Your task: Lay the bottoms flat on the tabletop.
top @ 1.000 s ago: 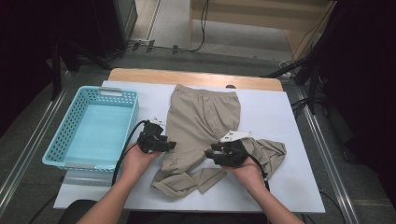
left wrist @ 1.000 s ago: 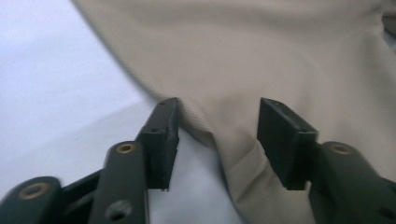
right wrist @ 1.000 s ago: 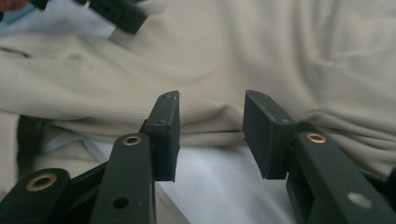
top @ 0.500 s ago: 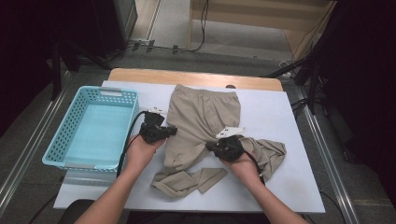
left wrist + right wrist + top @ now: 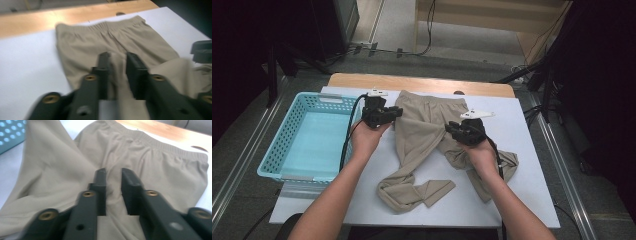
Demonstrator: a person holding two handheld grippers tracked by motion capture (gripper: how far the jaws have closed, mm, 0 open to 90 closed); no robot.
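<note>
The beige fabric trousers [image 5: 427,131] lie mid-table, waistband toward the far edge. The left gripper [image 5: 387,116] hovers at their left edge, the right gripper [image 5: 457,131] at their right; both have just been opening, jaws slightly apart, nothing pinched.

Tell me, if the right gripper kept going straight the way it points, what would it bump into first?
Probably the beige trousers. The right gripper points across their upper part toward the waistband, with the wooden table edge beyond. How high it hovers is unclear.

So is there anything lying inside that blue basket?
No, in the high view the blue basket beside the beige trousers shows only its bare floor.
</note>
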